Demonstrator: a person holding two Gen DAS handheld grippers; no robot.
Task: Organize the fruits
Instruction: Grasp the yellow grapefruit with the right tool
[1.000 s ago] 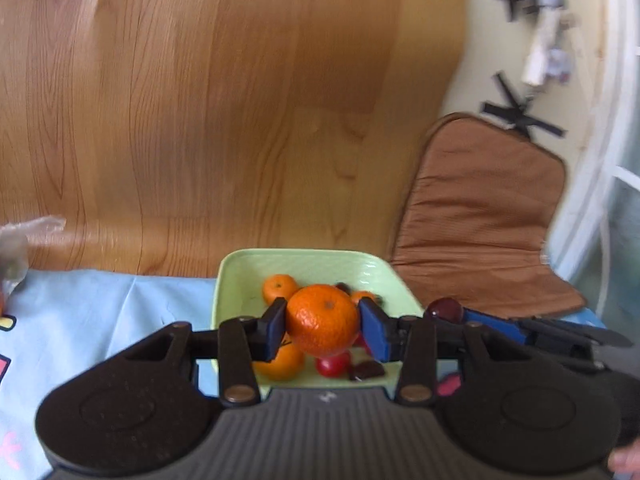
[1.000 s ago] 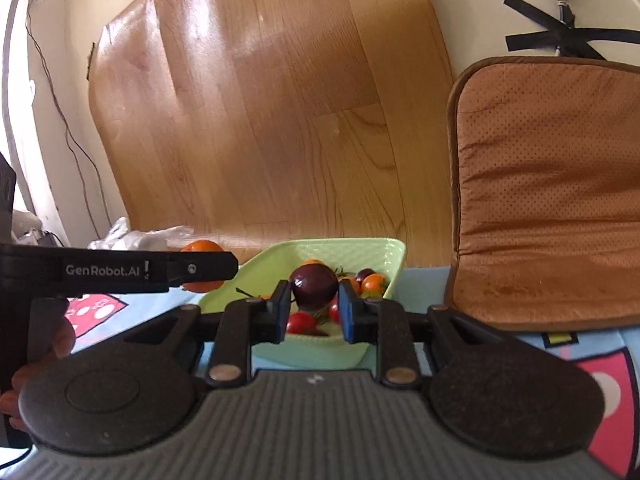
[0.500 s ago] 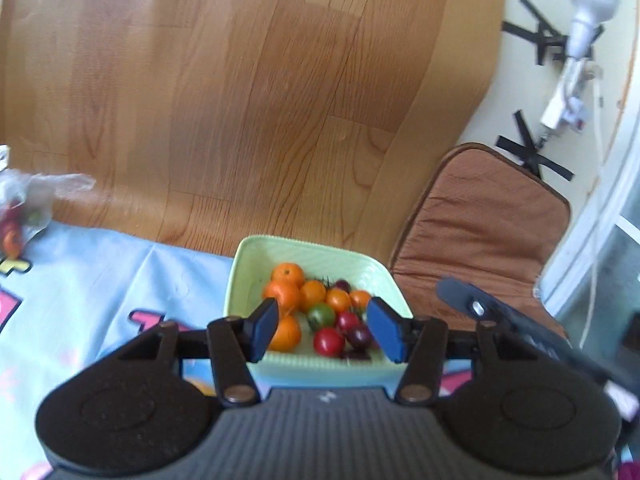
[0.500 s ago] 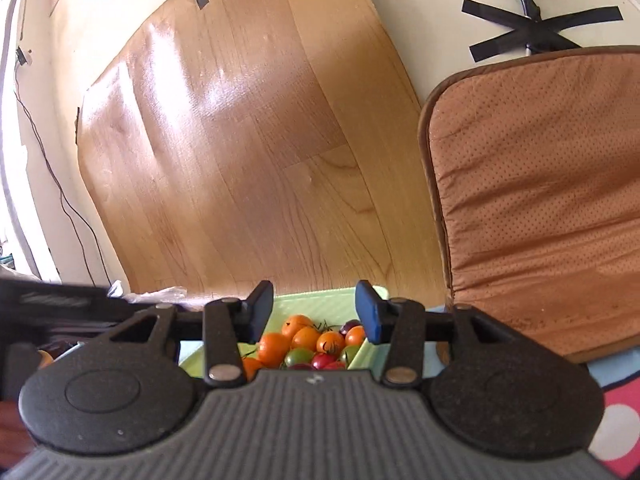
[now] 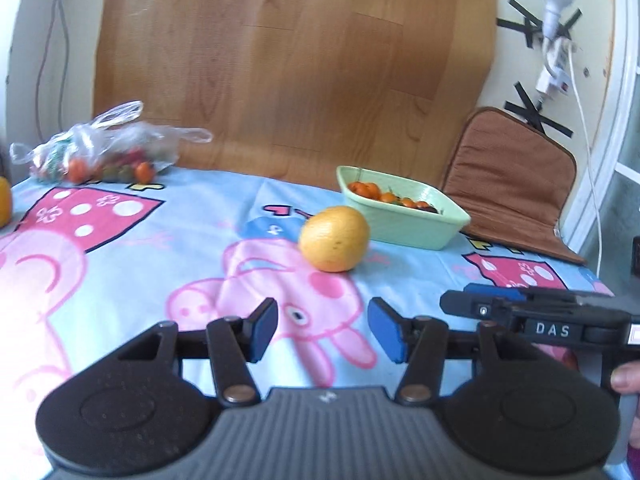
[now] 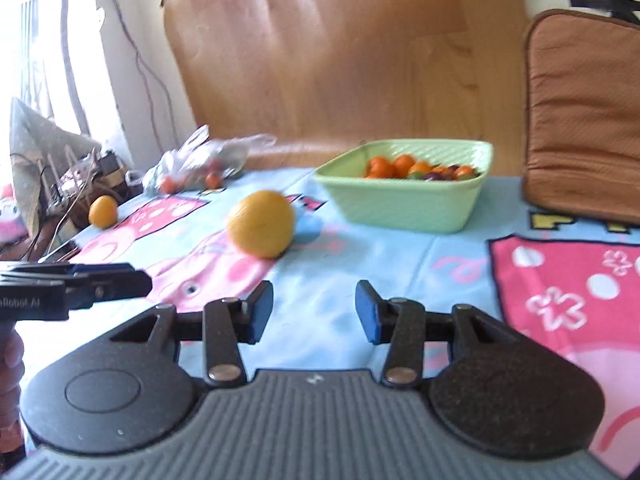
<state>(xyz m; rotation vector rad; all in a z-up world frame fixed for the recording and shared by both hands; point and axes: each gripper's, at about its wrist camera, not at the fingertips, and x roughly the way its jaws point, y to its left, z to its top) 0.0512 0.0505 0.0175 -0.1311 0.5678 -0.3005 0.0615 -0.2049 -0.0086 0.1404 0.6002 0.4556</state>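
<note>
A pale green bowl (image 5: 416, 220) (image 6: 404, 204) holds several small oranges and cherry tomatoes at the back of the table. In front of it a large yellow-orange fruit (image 5: 335, 238) (image 6: 262, 224) lies on the cartoon tablecloth. My left gripper (image 5: 322, 330) is open and empty, well short of that fruit. Open and empty too, my right gripper (image 6: 314, 312) hovers over the cloth to the right of the fruit. A clear plastic bag (image 5: 100, 152) (image 6: 200, 160) with more small fruit lies at the back left. A small orange (image 6: 103, 211) sits near the left edge.
A brown cushion (image 5: 516, 184) (image 6: 584, 116) leans at the back right, beside the bowl. A wood-grain board (image 5: 292, 60) stands behind the table. Cables and clutter (image 6: 64, 188) crowd the far left. A person's hand (image 5: 626, 376) holds the other gripper's handle.
Both grippers let go of their fruit over the bowl, an orange from the left and a dark tomato from the right, then drew back from the bowl with jaws apart.
</note>
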